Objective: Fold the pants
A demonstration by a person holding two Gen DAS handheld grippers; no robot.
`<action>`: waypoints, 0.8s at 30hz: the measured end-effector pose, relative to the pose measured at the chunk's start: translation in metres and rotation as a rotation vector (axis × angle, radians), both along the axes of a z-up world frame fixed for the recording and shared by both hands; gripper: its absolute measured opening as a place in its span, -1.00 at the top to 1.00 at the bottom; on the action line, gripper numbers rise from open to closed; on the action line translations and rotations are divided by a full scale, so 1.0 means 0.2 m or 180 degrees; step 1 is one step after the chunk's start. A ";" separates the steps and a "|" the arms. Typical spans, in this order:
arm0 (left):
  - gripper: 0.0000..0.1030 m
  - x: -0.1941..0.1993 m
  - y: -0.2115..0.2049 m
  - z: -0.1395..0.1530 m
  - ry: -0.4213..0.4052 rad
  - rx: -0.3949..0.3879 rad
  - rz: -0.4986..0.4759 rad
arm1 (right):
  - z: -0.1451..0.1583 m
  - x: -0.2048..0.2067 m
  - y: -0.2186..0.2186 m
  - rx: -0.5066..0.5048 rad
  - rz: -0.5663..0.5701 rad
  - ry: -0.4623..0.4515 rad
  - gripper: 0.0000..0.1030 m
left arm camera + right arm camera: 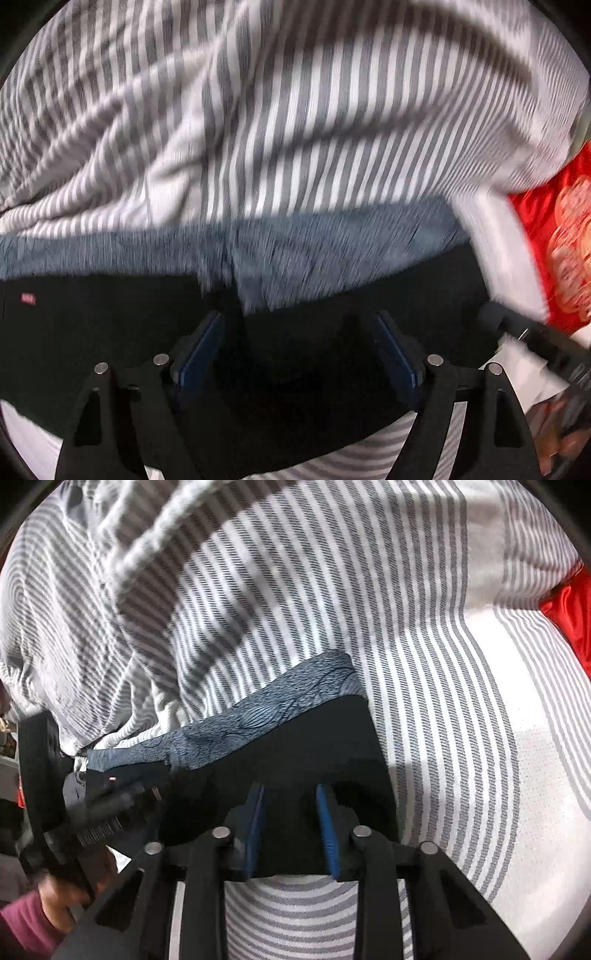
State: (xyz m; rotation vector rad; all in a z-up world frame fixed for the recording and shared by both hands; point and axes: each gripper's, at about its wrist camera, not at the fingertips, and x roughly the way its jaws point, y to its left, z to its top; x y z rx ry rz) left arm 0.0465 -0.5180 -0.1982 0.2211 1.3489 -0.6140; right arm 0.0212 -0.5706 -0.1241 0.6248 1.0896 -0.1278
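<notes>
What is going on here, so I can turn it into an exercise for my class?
A person is folding dark pants with a blue-grey patterned band on a grey-and-white striped bedspread, using a handheld gripper in each hand. The left gripper hangs open over the dark cloth, nothing between its pads. The right gripper sits over the pants' near edge with its jaws narrowed; whether cloth is pinched I cannot tell. A red cloth lies at the side.

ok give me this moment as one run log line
step: fold pants | left tool: open above dark pants | right tool: jaws part closed over pants, grip unclear | surface: striped sheet
</notes>
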 end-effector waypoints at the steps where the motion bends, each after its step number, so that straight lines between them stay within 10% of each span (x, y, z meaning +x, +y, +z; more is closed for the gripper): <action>1: -0.60 -0.02 0.01 -0.03 0.0016 0.0086 0.0002 | -0.02 -0.01 0.01 -0.0012 0.0028 0.0023 0.43; 24: -0.62 -0.10 0.04 -0.08 0.0176 0.0291 0.0739 | -0.12 0.04 0.01 0.0354 0.0431 0.0207 0.25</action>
